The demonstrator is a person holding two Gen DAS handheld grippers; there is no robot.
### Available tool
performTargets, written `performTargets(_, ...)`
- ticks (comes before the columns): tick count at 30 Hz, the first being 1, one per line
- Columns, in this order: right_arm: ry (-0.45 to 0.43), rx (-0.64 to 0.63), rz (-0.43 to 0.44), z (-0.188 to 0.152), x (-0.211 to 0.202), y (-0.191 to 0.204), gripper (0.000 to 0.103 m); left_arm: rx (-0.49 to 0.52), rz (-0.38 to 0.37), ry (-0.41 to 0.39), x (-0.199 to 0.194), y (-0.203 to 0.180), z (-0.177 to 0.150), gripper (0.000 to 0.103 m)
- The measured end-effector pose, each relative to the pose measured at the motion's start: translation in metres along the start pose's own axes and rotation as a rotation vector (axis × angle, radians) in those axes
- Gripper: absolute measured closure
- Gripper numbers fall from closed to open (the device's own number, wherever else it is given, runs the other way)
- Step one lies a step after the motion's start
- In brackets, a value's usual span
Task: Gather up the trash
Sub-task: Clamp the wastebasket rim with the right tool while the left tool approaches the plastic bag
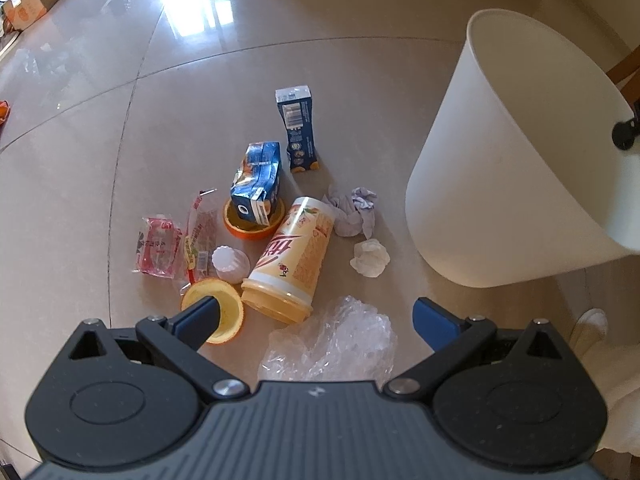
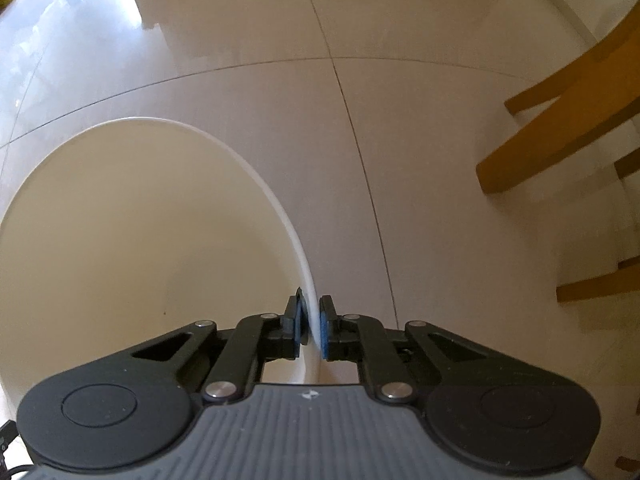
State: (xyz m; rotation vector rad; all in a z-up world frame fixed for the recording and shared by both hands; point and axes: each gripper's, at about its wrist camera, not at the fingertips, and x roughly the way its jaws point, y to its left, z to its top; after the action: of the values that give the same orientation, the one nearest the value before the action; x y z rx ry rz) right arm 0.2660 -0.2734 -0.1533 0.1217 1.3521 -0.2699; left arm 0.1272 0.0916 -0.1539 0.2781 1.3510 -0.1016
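Right gripper (image 2: 314, 326) pinching the rim of the white bin (image 2: 160, 216), pads pressed on either side of the thin wall at lower centre of the right wrist view; bin interior fills the left half of that frame, wooden chair legs (image 2: 560, 132) at right on the tiled floor (image 2: 400, 80). Left gripper (image 1: 316, 320) spread wide, nothing between the fingers, hanging over the trash pile at bottom centre of the left wrist view. In that view the bin (image 1: 512, 152) stands at the right, tilted. Trash on the floor, centre frame: lying yellow snack canister (image 1: 292, 252), crushed blue carton (image 1: 256, 184) sitting on an orange lid (image 1: 248, 232), upright blue carton (image 1: 298, 128) behind it, red wrapper (image 1: 158, 250) at left, long wrapper (image 1: 200, 236) beside it, small white cup (image 1: 230, 264), second orange lid (image 1: 228, 308) partly behind the left finger, crumpled tissue (image 1: 354, 212), white wad (image 1: 370, 258), clear plastic bag (image 1: 332, 340) nearest the gripper. Cardboard boxes (image 1: 28, 4) upper left.
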Motion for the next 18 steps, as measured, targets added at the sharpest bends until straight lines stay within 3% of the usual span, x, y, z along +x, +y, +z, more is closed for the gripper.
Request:
performTargets(11,0.025,-0.016,0.007,0.0,0.001,0.003,0.089,0.048,-0.002,-0.001,0.021,0.007,-0.02,0.001)
performTargets(15,0.03,-0.003,-0.001,0.001,0.002,0.005,0.089,0.144,0.012,-0.021,0.039,0.011,-0.044,0.005)
performTargets(18,0.033,0.004,-0.001,0.004,0.003,0.004,0.089,0.185,-0.039,-0.007,0.053,0.012,-0.061,0.005)
